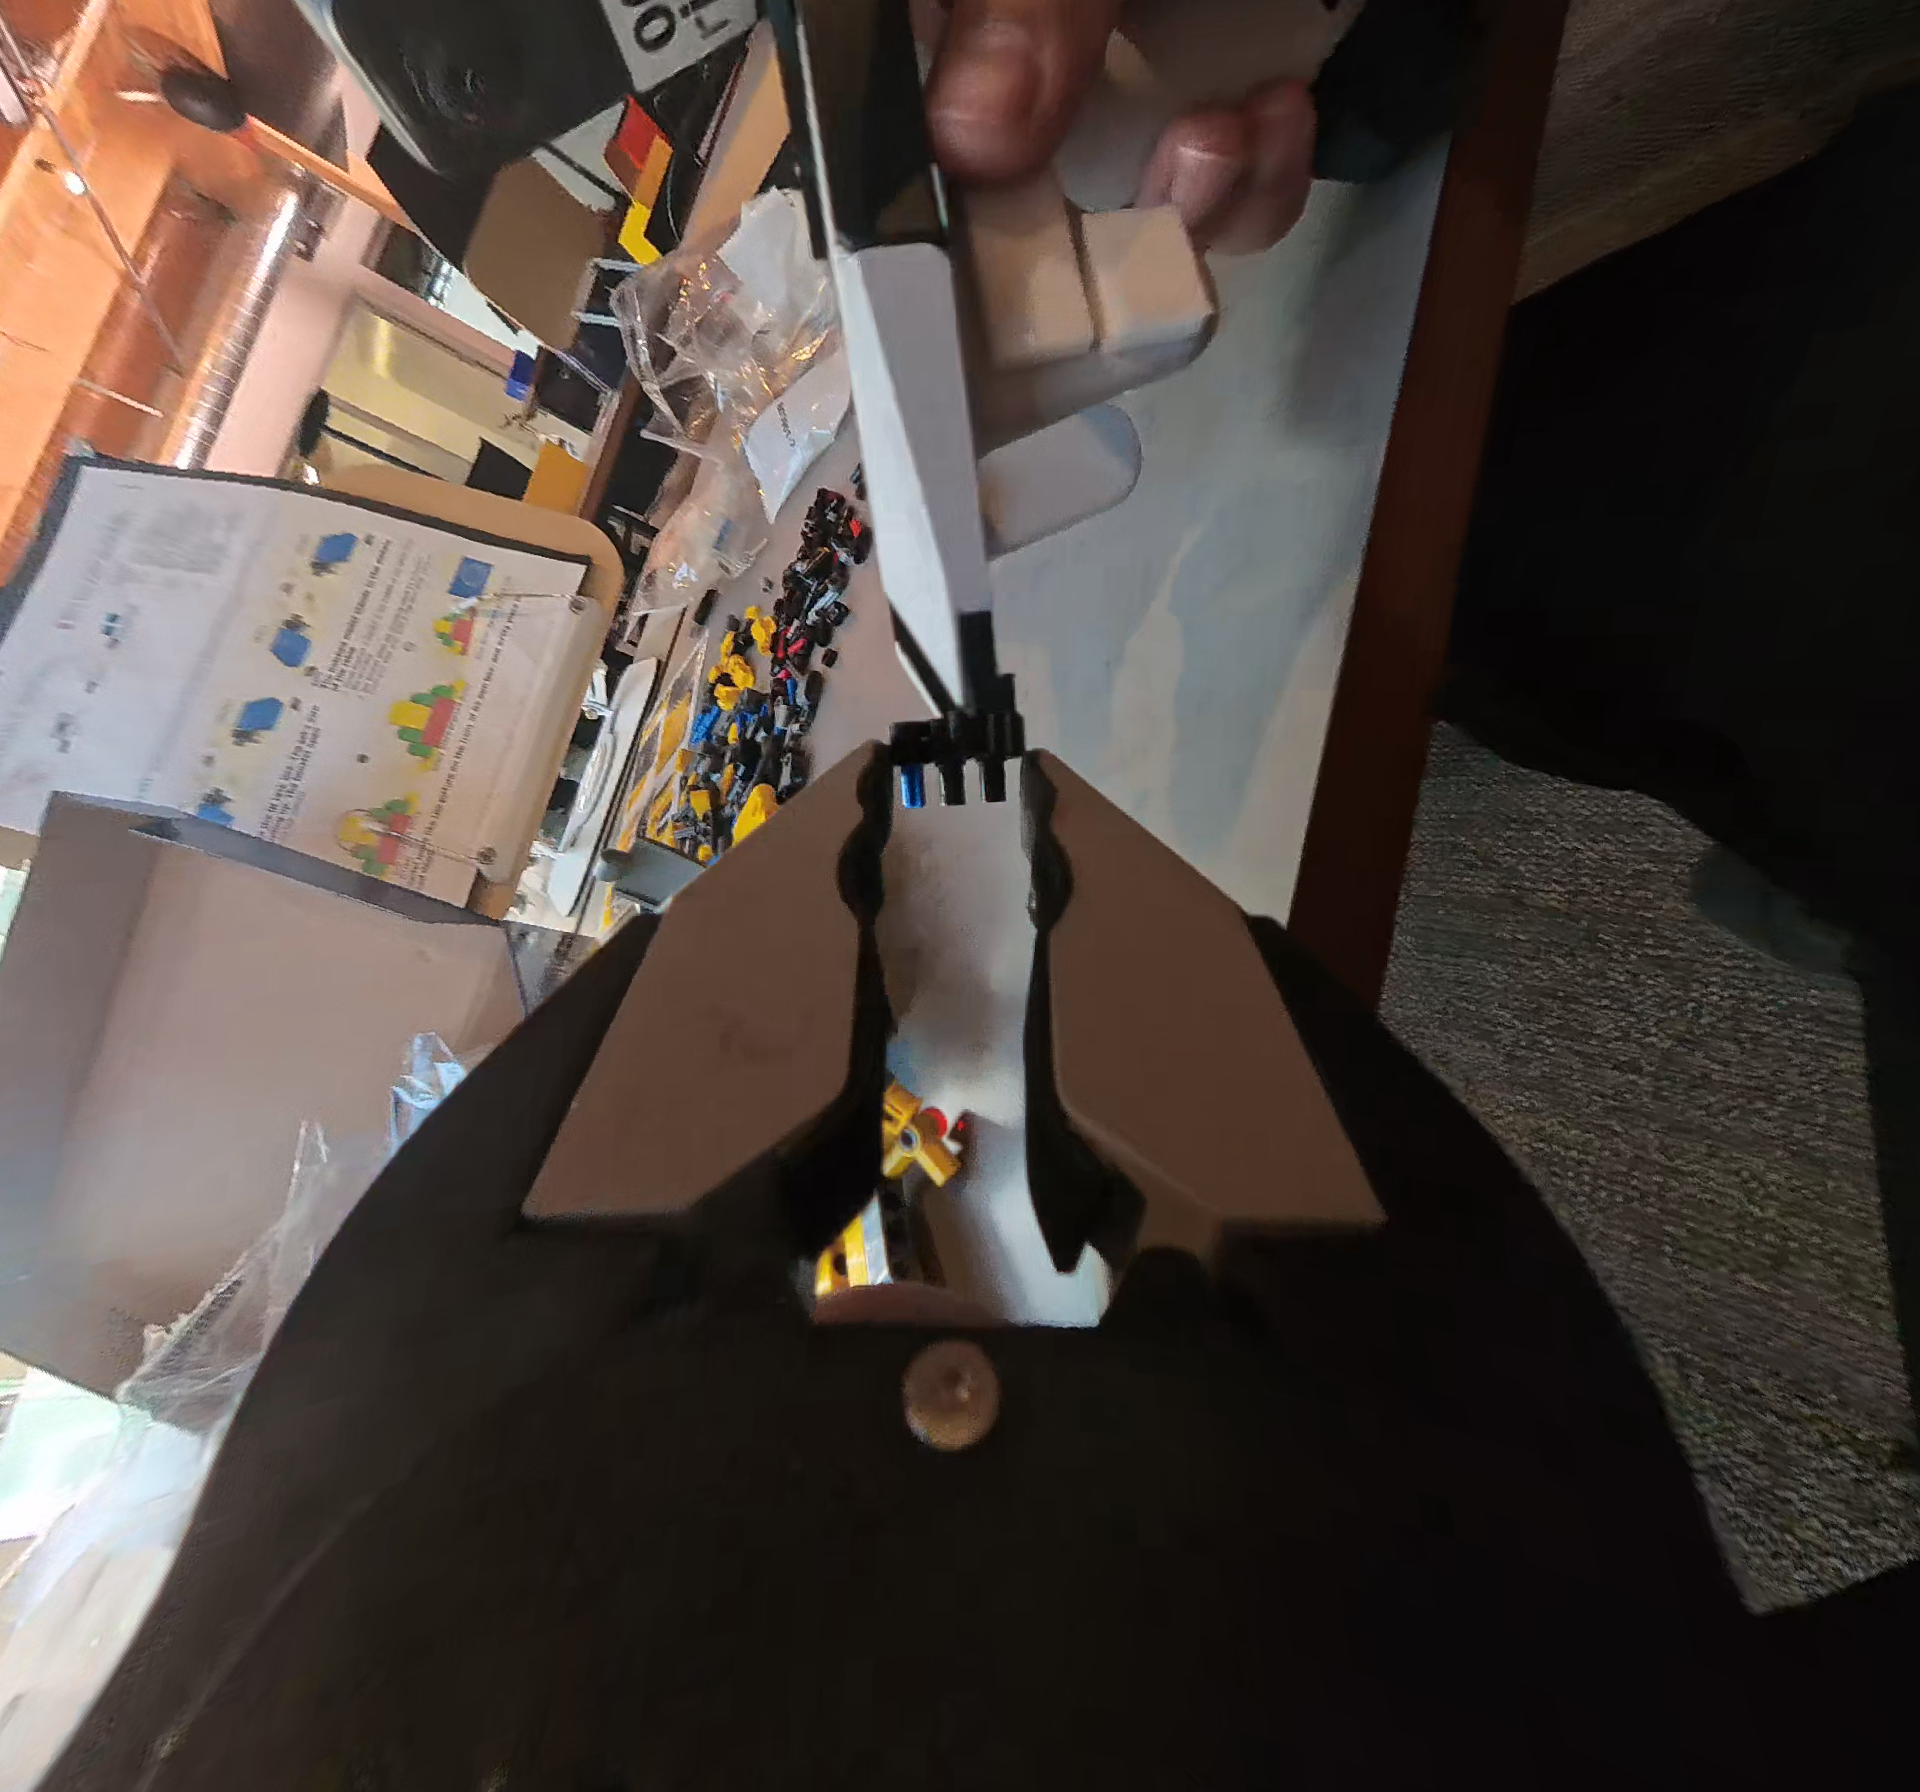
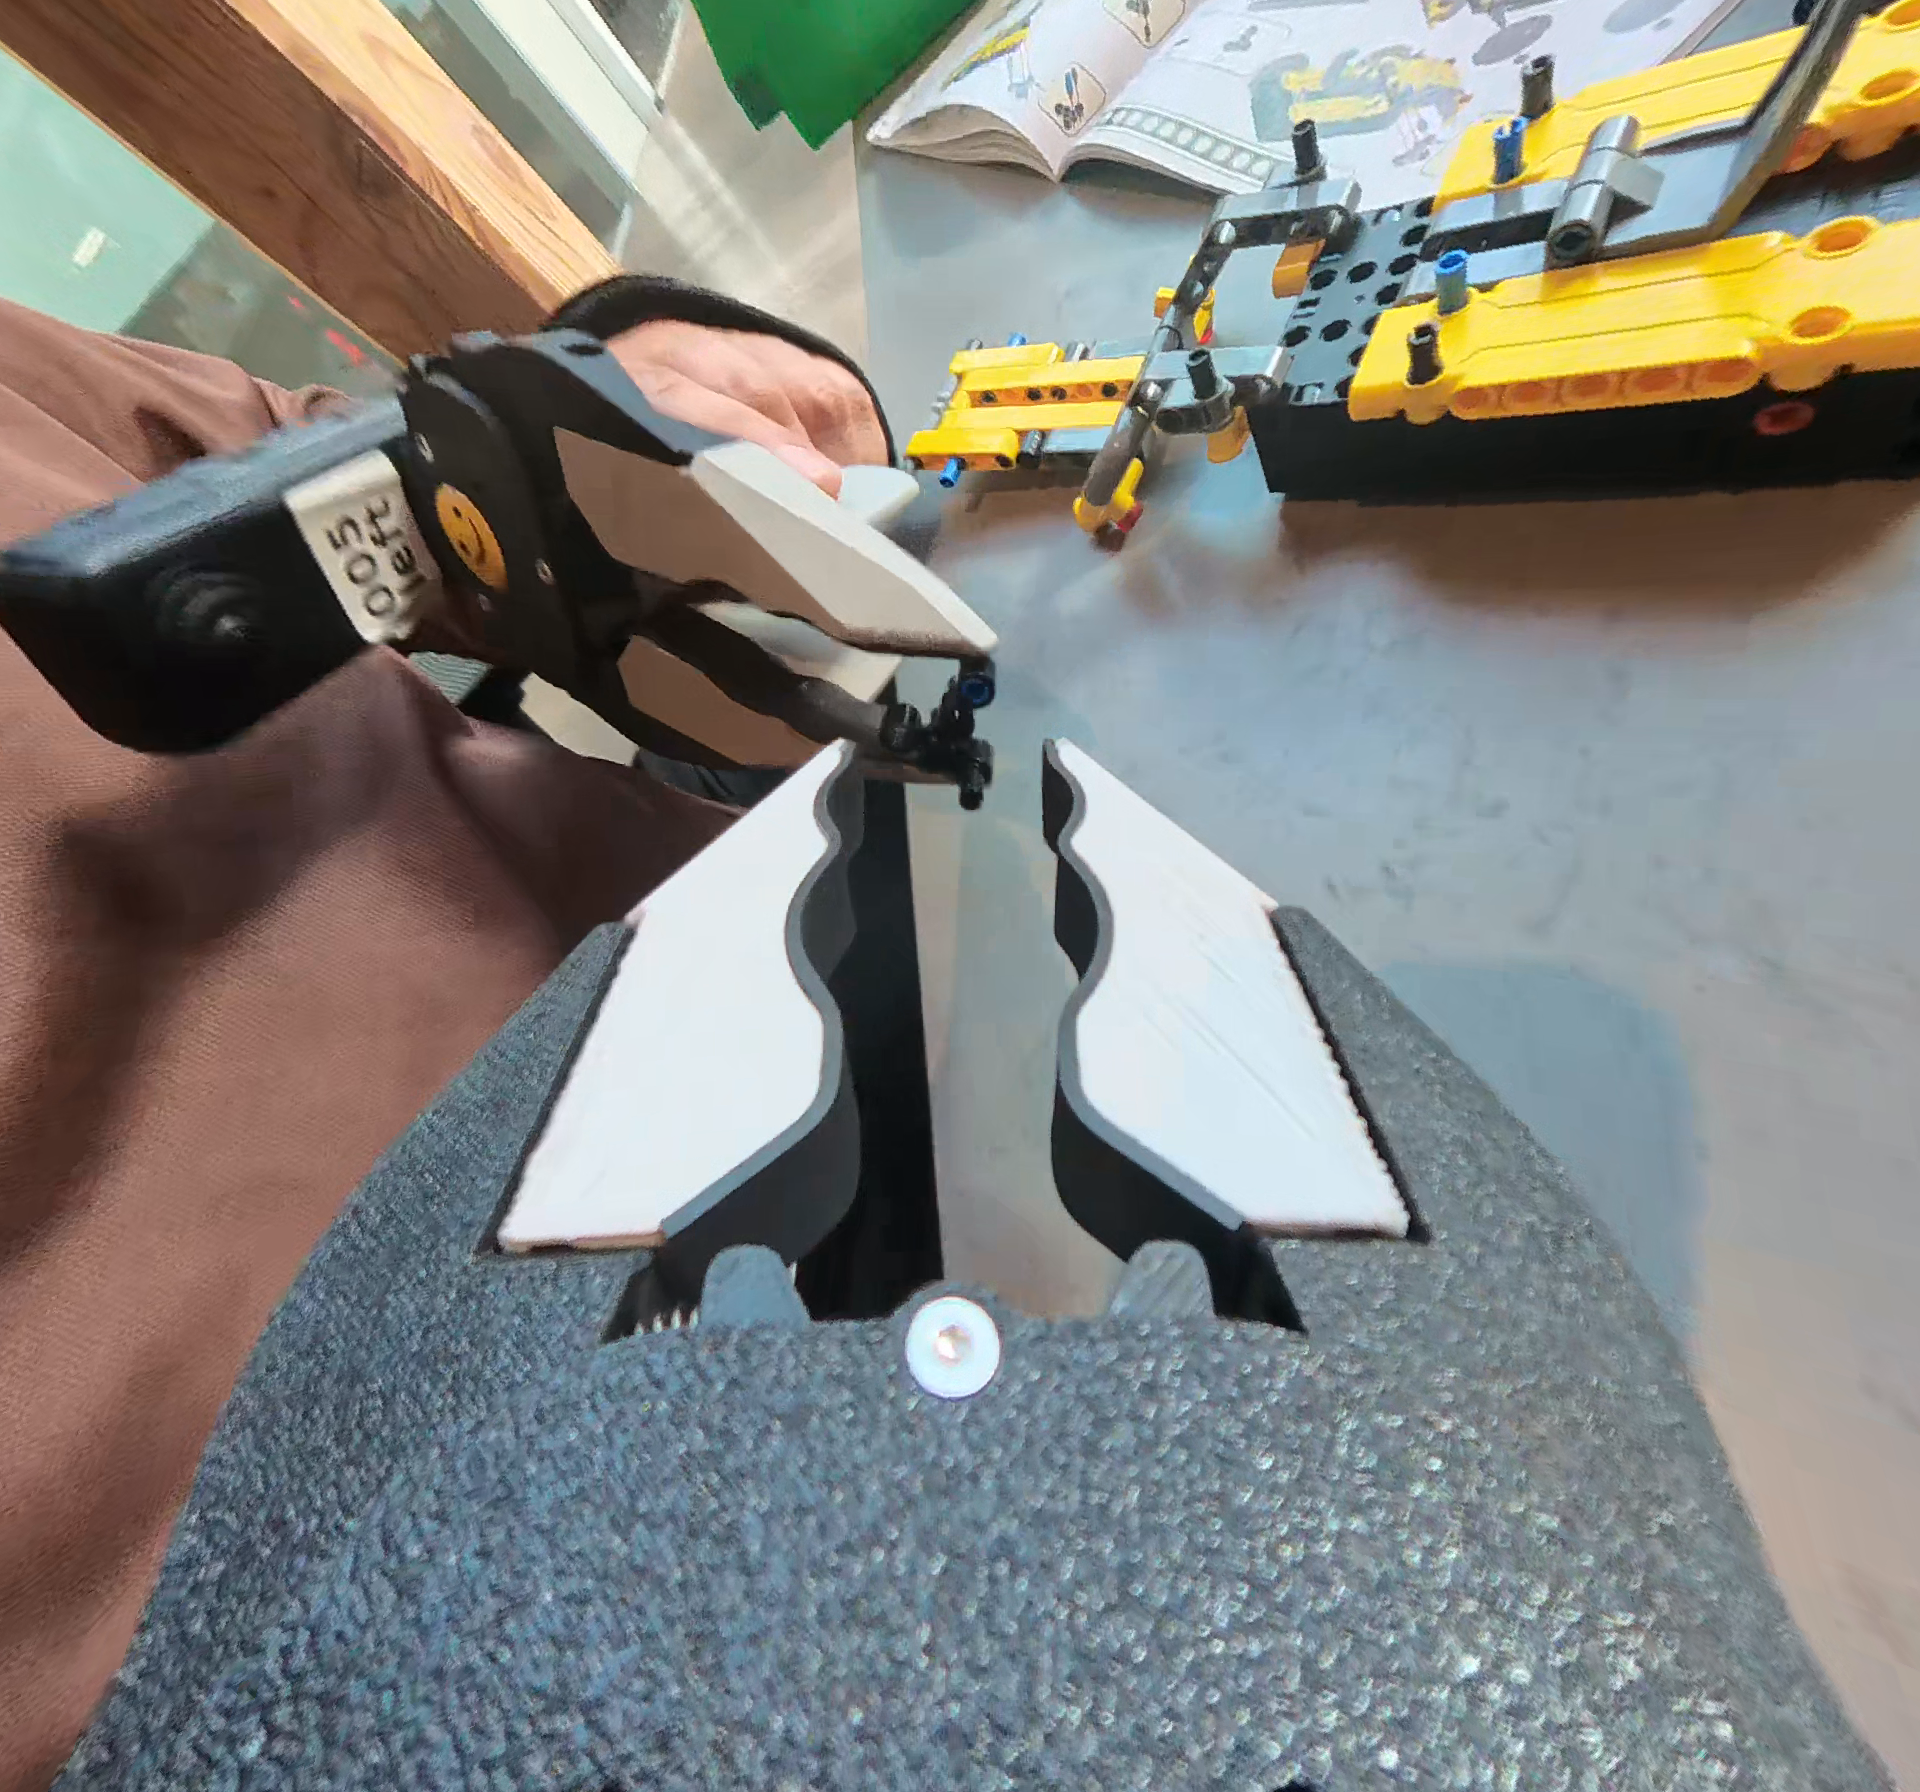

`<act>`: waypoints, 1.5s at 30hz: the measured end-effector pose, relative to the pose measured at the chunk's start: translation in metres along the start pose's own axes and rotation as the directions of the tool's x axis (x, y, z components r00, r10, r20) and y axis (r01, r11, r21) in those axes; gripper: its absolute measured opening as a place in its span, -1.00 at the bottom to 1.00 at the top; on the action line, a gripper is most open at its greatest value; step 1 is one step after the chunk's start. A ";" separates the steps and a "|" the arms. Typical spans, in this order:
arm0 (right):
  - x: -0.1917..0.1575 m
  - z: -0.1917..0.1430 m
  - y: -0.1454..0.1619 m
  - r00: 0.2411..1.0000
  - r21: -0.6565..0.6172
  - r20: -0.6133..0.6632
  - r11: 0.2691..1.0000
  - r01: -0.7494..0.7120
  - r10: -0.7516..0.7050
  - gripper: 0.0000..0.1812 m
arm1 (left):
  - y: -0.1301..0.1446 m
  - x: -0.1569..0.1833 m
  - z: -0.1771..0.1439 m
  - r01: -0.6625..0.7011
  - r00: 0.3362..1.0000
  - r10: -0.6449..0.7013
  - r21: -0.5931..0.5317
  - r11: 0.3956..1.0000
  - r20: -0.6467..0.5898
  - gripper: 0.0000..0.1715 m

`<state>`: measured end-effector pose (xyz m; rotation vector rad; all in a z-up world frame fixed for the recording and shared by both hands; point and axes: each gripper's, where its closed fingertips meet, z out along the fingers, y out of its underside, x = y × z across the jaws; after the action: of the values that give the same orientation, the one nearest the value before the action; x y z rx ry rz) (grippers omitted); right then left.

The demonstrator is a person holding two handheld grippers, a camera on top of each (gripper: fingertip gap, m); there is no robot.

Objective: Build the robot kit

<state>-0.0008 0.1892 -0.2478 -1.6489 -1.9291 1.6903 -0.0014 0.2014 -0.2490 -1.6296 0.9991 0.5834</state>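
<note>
Fingers of the left gripper (image 1: 958, 768) clamp a small black beam (image 1: 958, 745) with pins. Right gripper (image 2: 948, 755) hangs open, one tip touching that beam, above the grey table (image 2: 1351, 807). Farther off lies a yellow model (image 2: 1558, 329).

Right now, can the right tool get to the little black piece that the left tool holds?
Probably yes. The right tool is open, with its tips right beside the small black piece gripped by the left tool. Nothing sits between them.
</note>
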 end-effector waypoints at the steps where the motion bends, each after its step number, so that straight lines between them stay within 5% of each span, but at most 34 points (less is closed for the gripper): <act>1: -0.002 0.001 -0.004 1.000 0.022 0.014 1.000 -0.010 0.010 -0.66 | 0.001 0.001 0.000 -0.020 1.000 0.020 -0.007 1.000 0.004 -0.75; 6: 0.004 0.007 -0.003 0.999 0.010 -0.038 1.000 0.001 0.000 -0.89 | 0.004 0.006 -0.001 -0.044 0.999 0.045 -0.027 0.999 0.015 -0.75; 17: -0.001 0.018 -0.015 0.994 0.036 -0.064 0.995 0.090 -0.088 -0.94 | 0.009 -0.007 -0.013 -0.129 0.981 0.142 -0.097 0.987 0.132 -0.77; 27: 0.002 0.043 -0.022 0.938 -0.048 -0.173 0.954 0.297 -0.300 -0.96 | 0.032 -0.003 -0.049 0.177 0.979 -0.155 -0.172 0.969 0.134 -0.72; 37: 0.023 0.025 -0.067 0.892 0.077 -0.293 0.921 0.381 -0.344 -0.96 | 0.044 0.017 -0.103 0.527 0.850 -0.525 -0.114 0.843 0.049 -0.53; 45: 0.043 0.026 -0.061 0.877 0.038 -0.332 0.924 0.380 -0.347 -0.96 | 0.077 0.022 -0.126 0.592 0.801 -0.598 -0.143 0.793 0.001 -0.51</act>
<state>-0.0739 0.2155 -0.2351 -1.3179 -1.8175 1.2662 -0.0695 0.0704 -0.2703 -1.9642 0.4234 0.1809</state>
